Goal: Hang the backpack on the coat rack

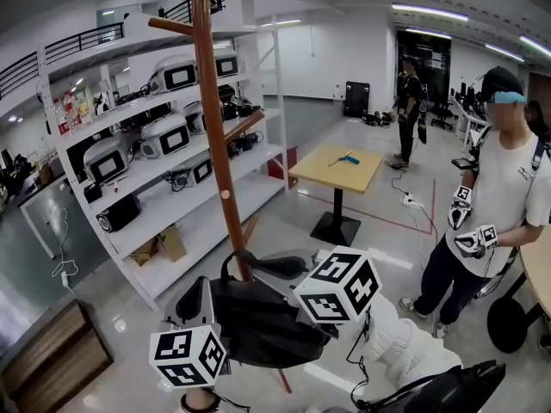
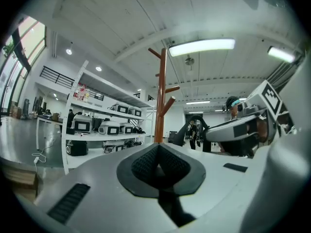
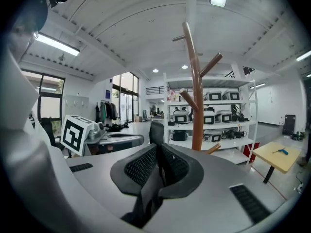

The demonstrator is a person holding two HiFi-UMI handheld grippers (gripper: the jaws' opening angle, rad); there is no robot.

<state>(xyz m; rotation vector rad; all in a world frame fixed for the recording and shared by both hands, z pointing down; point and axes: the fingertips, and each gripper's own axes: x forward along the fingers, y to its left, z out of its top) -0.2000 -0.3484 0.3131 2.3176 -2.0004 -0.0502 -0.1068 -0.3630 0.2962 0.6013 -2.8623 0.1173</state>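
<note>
The black backpack hangs between my two grippers, just in front of the foot of the brown wooden coat rack. In the head view my left gripper holds its left side and my right gripper its right side near the top handle. In the left gripper view the left gripper is shut on a black strap, with the coat rack ahead. In the right gripper view the right gripper is shut on a black strap, with the coat rack a little to the right.
White shelving loaded with devices stands behind the rack. A yellow table is beyond it on the right. A person with grippers stands at the right, another person farther back. A wooden cabinet is at lower left.
</note>
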